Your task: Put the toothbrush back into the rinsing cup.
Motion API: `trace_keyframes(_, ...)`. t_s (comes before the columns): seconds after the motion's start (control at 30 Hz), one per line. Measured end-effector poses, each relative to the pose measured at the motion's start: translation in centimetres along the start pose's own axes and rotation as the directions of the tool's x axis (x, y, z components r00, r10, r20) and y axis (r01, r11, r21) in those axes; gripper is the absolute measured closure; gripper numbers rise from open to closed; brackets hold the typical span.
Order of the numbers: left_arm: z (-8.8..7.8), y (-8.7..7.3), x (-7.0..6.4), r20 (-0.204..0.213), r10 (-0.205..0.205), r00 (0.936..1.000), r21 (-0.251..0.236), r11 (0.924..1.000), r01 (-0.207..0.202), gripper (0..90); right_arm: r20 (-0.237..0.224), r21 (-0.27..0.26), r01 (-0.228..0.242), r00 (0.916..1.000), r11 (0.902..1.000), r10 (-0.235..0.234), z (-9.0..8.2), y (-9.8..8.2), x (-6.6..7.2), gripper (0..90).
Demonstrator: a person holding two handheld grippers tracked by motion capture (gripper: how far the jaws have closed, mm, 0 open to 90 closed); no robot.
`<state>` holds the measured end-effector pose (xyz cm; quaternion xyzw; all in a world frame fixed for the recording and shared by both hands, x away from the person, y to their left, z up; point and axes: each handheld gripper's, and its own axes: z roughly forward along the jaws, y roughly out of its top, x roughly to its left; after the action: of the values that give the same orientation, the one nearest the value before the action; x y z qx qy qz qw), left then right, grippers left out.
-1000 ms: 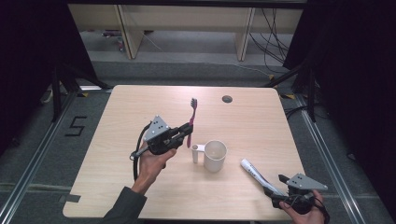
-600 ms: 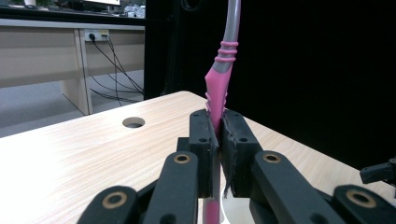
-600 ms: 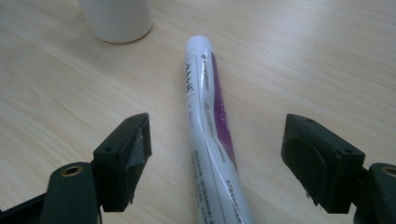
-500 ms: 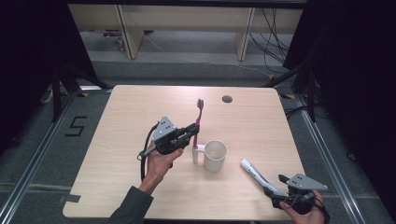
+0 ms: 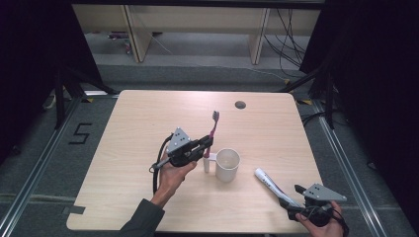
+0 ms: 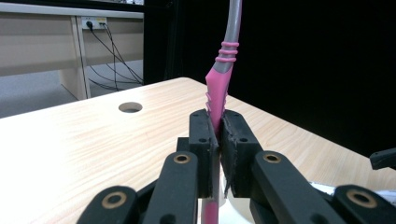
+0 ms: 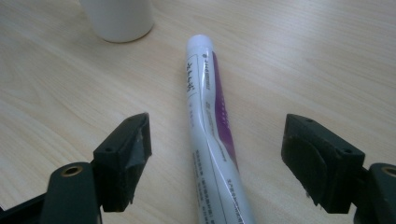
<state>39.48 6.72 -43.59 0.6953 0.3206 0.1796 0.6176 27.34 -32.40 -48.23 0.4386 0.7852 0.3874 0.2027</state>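
Observation:
My left gripper (image 5: 206, 148) is shut on a pink toothbrush (image 5: 212, 129), which it holds upright just left of a white cup (image 5: 228, 164). In the left gripper view the pink handle (image 6: 218, 95) rises from between the closed jaws. A white and purple toothpaste tube (image 5: 269, 182) lies on the table right of the cup. My right gripper (image 5: 291, 200) stands open at the near right. In the right gripper view the tube (image 7: 212, 130) lies between the spread jaws, and neither pad touches it. The cup's base (image 7: 119, 16) shows beyond the tube.
The wooden table (image 5: 148, 123) has a round cable hole (image 5: 240, 104) near its far edge. Its left half and far side are bare. Grey floor, a taped number and dark stands surround it.
My left gripper has carried the toothbrush to the right and lower, close beside the cup, and the brush now stands more upright. The right gripper and tube have stayed put.

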Motion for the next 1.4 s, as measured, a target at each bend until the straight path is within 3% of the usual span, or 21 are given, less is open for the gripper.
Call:
trace_keyframes(0.07, 0.0, -0.2, 0.0, 0.001, 0.000, 1.0000, 0.002, 1.0000, 0.000, 82.4, 0.010, -0.009, 0.030, 0.9995, 0.9995, -0.030, 0.0, 0.1, -0.2, 25.3)
trace_keyframes(0.3, -0.2, -0.9, 0.0, 0.007, 0.006, 1.0000, 0.021, 0.9998, -0.007, 82.2, 0.006, -0.001, 0.037, 0.9993, 0.9993, -0.037, 0.0, 0.1, -0.2, 25.3)
trace_keyframes(0.33, -0.2, -0.9, 0.0, 0.009, 0.006, 0.9999, 0.022, 0.9997, -0.006, 82.1, -0.005, 0.009, 0.020, 0.9998, 0.9998, -0.020, 0.0, 0.0, -0.1, 25.2)
trace_keyframes(0.37, -0.3, -1.0, 0.0, 0.010, 0.008, 0.9999, 0.026, 0.9996, -0.009, 82.0, 0.017, -0.011, 0.048, 0.9987, 0.9988, -0.048, 0.0, 0.1, -0.3, 25.3)
trace_keyframes(0.5, -0.5, -1.2, -0.1, 0.011, 0.012, 0.9999, 0.036, 0.9993, -0.013, 82.0, 0.004, 0.005, 0.026, 0.9997, 0.9997, -0.026, 0.0, 0.0, -0.1, 25.3)
trace_keyframes(0.57, -0.6, -1.3, -0.2, 0.016, 0.016, 0.9997, 0.045, 0.9988, -0.017, 81.9, 0.018, -0.009, 0.051, 0.9985, 0.9986, -0.051, 0.0, 0.1, -0.3, 25.3)
trace_keyframes(0.83, -1.0, -2.0, -0.1, 0.021, 0.022, 0.9995, 0.075, 0.9969, -0.023, 81.8, -0.005, 0.005, 0.015, 0.9999, 0.9999, -0.015, 0.1, 0.0, -0.1, 25.3)
trace_keyframes(1.4, -1.0, -3.2, 0.2, 0.023, 0.022, 0.9995, 0.130, 0.9913, -0.024, 77.4, 0.000, -0.005, 0.030, 0.9996, 0.9995, -0.030, 0.1, 0.0, -0.1, 25.2)
